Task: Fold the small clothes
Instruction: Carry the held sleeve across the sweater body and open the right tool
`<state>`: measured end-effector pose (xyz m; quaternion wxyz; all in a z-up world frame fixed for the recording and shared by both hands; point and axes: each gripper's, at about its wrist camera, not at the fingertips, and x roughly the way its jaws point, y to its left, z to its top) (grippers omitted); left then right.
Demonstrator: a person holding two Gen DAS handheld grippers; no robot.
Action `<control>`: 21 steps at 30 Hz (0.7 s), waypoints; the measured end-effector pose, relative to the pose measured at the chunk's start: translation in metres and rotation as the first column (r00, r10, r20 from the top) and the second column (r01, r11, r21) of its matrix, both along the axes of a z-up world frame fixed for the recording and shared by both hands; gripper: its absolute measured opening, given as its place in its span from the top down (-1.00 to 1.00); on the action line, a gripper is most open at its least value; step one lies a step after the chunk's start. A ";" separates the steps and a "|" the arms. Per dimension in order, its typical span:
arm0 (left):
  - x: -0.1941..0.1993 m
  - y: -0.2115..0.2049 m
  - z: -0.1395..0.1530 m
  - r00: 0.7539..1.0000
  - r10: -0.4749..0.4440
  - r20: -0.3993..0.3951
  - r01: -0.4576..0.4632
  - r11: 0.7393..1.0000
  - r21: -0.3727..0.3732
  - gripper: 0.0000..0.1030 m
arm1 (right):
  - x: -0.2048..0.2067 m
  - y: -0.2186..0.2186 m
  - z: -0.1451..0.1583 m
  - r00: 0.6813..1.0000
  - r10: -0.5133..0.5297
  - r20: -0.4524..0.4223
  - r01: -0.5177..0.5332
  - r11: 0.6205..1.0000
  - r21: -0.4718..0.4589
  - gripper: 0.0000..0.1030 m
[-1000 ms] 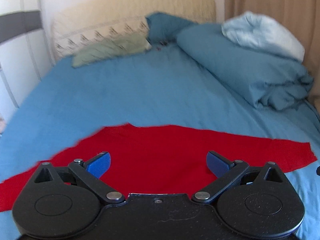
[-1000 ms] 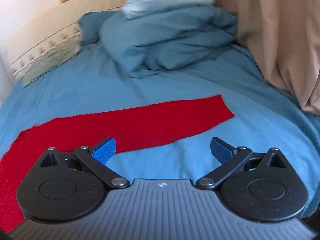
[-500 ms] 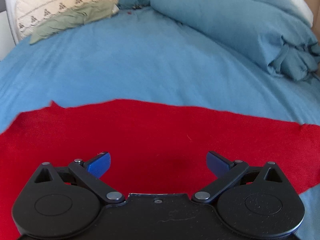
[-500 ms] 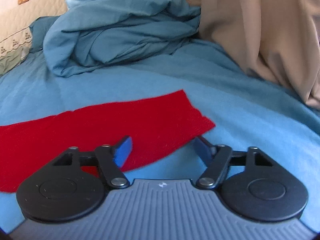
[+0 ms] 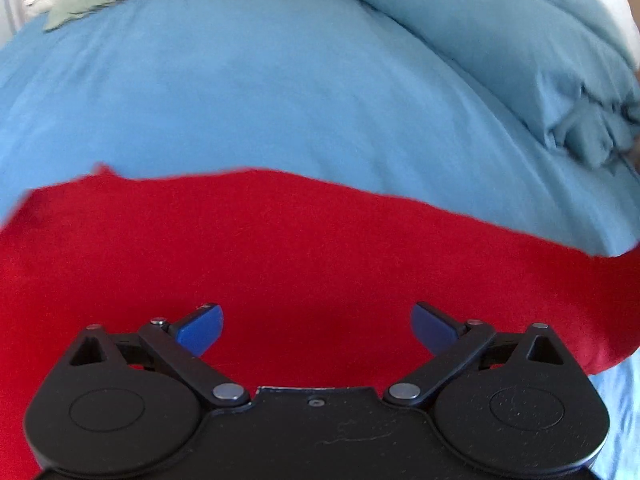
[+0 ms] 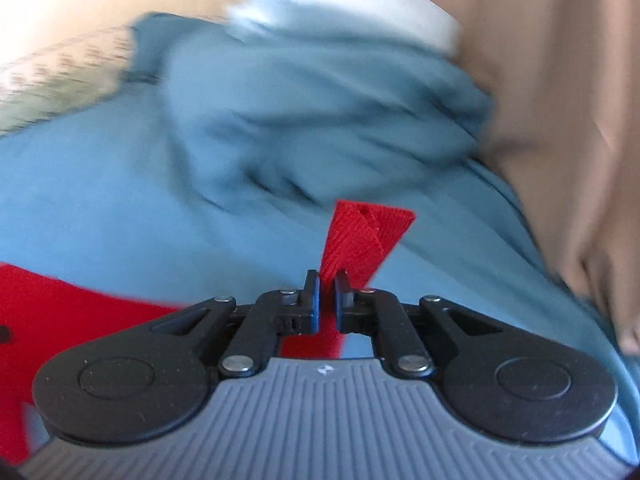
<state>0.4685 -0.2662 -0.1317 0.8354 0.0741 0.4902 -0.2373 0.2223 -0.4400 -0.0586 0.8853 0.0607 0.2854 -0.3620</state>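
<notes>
The right gripper is clenched on the red cloth's corner, which sticks up toward 12 o'clock; the left gripper hovers released above the cloth on the blue bedsheet.

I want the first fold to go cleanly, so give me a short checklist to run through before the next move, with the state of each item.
1. Right gripper shut on the red cloth: ok, a pinched end sticks up between the fingers.
2. Left gripper ready: ok, open over the cloth, holding nothing.
3. Cloth flat under the left gripper: ok, no bunching visible there.
4. Far left end of the cloth: cannot tell, it runs out of view.
5. Landing area on the blue bedsheet: ok, bare beyond the cloth; the bundled duvet lies further back.
6. Grip depth: cannot tell, the right view is blurred.
</notes>
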 end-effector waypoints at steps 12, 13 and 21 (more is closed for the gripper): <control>0.000 0.227 0.069 0.948 0.275 0.160 -0.287 0.956 0.058 -1.00 | 0.166 0.238 0.052 0.778 0.565 0.276 -0.620 0.762 0.188 0.57; -0.003 0.248 0.063 0.941 0.299 0.158 -0.312 0.948 0.062 -1.00 | 0.176 0.260 0.035 0.769 0.581 0.266 -0.635 0.741 0.218 0.57; -0.016 0.339 0.011 0.904 0.421 0.074 -0.424 0.905 0.027 -1.00 | 0.194 0.361 -0.089 0.757 0.642 0.119 -0.639 0.692 0.335 0.57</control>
